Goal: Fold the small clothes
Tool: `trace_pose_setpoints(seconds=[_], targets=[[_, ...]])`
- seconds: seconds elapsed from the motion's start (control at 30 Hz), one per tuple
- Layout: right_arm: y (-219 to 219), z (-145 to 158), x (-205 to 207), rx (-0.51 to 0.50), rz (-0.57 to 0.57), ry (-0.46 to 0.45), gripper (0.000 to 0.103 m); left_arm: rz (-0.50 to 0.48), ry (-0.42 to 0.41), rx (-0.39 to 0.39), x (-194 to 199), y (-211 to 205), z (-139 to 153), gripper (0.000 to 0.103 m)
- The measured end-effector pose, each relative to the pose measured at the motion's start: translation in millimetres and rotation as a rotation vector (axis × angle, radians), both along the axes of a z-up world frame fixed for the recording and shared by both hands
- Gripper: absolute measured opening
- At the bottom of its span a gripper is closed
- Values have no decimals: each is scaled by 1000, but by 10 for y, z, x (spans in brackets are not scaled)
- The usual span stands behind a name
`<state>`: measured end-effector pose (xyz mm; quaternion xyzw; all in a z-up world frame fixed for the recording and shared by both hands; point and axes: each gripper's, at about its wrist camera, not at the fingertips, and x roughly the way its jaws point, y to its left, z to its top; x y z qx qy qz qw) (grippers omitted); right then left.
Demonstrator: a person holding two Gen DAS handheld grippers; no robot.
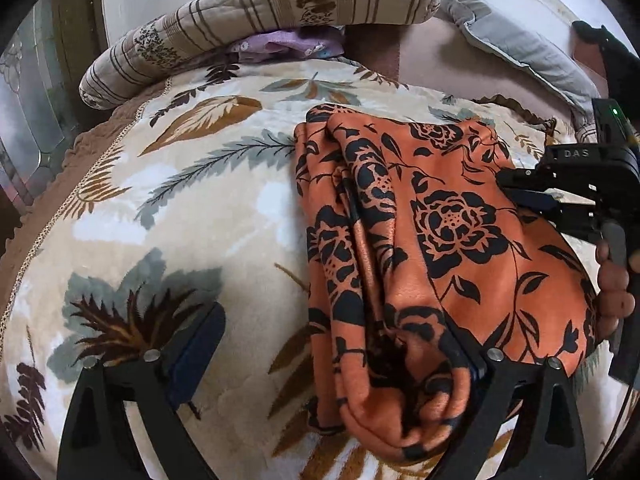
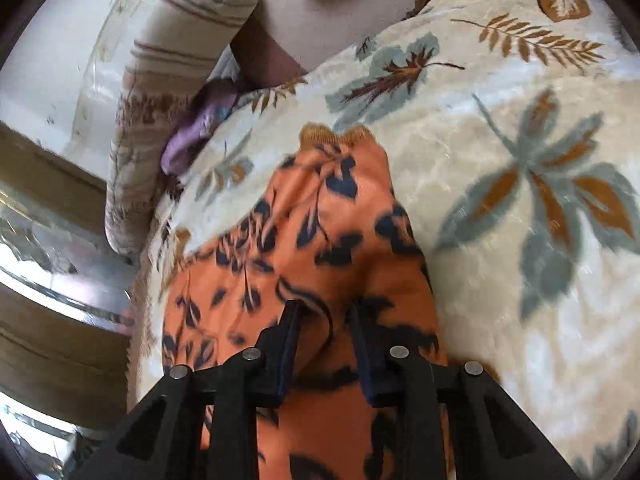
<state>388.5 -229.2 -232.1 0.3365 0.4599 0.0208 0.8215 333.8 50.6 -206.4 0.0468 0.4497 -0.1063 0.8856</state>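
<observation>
An orange garment with black flowers lies folded lengthwise on a cream leaf-patterned blanket. My left gripper is open, its jaws wide apart; the garment's near end lies between them, against the right finger. My right gripper comes in from the right edge at the garment's right side, with a hand behind it. In the right wrist view my right gripper has its jaws a little apart with a bunch of the orange garment between them.
A striped rolled quilt and a purple cloth lie at the blanket's far edge. A grey pillow lies at the far right. Brown bed sheet shows beyond the blanket. A floor drop-off is at the left.
</observation>
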Motion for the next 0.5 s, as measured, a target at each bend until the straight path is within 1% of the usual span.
trace_pose_setpoints(seconds=[0.07,0.17,0.2,0.23,0.27,0.3,0.4,0.47,0.5], targets=[[69,20,26,-63,27,-4,29,-1,0,0,-2,-4,-3,100],[167,142,98,-141,54,26,29,2,6,-8,8,10,-11,100],[202,222,117,-154,61,19,33,3,5,-9,3,14,-12,100],[232,304,102,-153,69,-5,33,2,3,-8,1,14,-15,100],[290,384,102,-132,92,-48,33,0,0,-7,-10,13,-18,100],[348,423,139,-119,110,-65,33,0,-1,-7,-15,15,-19,100],[686,433,390,-114,205,-48,33,1,1,-12,-9,18,-18,100],[912,361,562,-124,272,-38,33,0,1,-14,-8,20,-16,100],[1020,280,664,-124,299,-7,33,-1,-1,-13,-11,19,-17,100]])
